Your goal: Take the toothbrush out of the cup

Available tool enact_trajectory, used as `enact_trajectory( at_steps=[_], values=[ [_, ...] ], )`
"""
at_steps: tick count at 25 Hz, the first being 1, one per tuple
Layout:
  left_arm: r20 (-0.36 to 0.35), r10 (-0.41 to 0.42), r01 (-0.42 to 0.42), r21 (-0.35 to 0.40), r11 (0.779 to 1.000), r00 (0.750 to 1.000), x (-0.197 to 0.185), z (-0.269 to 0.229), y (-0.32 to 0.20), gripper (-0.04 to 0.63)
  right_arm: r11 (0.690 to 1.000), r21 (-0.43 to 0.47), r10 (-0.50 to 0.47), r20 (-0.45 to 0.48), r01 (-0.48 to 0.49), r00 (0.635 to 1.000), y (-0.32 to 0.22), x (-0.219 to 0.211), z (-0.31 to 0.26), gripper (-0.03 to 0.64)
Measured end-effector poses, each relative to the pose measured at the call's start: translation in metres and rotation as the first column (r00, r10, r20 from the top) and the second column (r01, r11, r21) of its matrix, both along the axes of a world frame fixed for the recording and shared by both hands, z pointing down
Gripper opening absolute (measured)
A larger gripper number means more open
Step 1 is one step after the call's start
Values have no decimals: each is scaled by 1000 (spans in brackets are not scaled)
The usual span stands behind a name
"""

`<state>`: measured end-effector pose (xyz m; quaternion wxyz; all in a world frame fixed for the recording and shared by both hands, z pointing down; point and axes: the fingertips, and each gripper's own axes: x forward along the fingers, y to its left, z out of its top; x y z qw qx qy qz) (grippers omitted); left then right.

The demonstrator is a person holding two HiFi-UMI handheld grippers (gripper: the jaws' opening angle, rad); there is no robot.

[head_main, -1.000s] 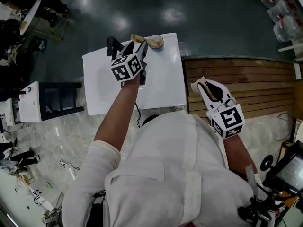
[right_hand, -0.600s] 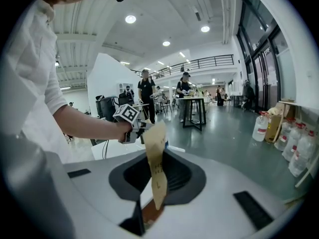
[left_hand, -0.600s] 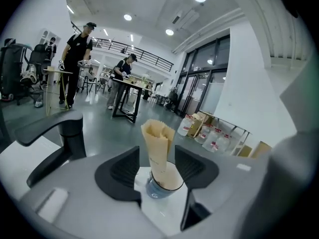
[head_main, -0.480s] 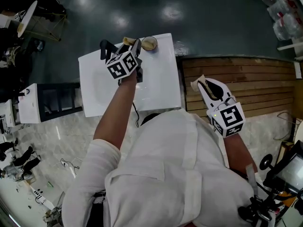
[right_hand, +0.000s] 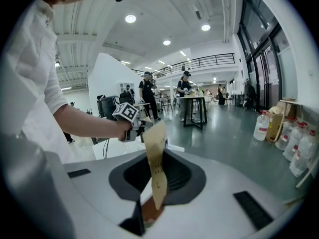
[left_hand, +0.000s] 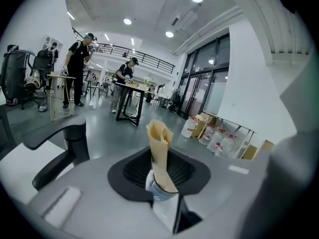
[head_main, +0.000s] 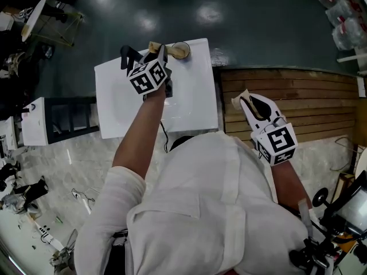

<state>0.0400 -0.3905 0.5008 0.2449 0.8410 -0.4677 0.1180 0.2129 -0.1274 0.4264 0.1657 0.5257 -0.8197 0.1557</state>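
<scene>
A round cup (head_main: 181, 51) stands at the far right corner of the white table (head_main: 126, 96). My left gripper (head_main: 156, 47) is just left of the cup's rim. In the left gripper view its tan-taped fingertips (left_hand: 158, 133) have just been closing and now meet on a small teal piece, which I take to be the toothbrush (left_hand: 159, 139); the rest of the brush and the cup are hidden there. My right gripper (head_main: 241, 101) hovers over the wooden platform, its tan fingertips (right_hand: 155, 133) pressed together and nothing between them.
A wooden slatted platform (head_main: 287, 96) lies right of the table. A dark frame (head_main: 69, 119) and a white box (head_main: 35, 122) stand to the left. Beyond is dark glossy floor; people work at distant tables (left_hand: 127, 86).
The left gripper's jaws went from wide open to closed, and it shifted slightly left of the cup. The right gripper stayed put.
</scene>
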Motion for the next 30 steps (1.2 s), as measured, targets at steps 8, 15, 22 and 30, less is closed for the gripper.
enact_trajectory(
  at_steps=[8, 15, 22, 30],
  values=[
    [-18, 1, 0, 35, 999, 1000, 2, -19, 2, 78, 1000, 7, 2, -4, -2, 1000, 2, 7, -1, 46],
    [-32, 7, -4, 78, 997, 999, -4, -41, 7, 77, 1000, 11, -7, -2, 7, 1000, 3, 1, 1, 45],
    [-71, 0, 8, 111, 994, 997, -6, -62, 14, 77, 999, 23, -22, -4, 22, 1000, 3, 0, 0, 46],
    [-119, -1, 18, 139, 990, 993, -12, -87, 26, 77, 1000, 21, -13, -8, 13, 1000, 3, 5, 0, 46]
  ],
)
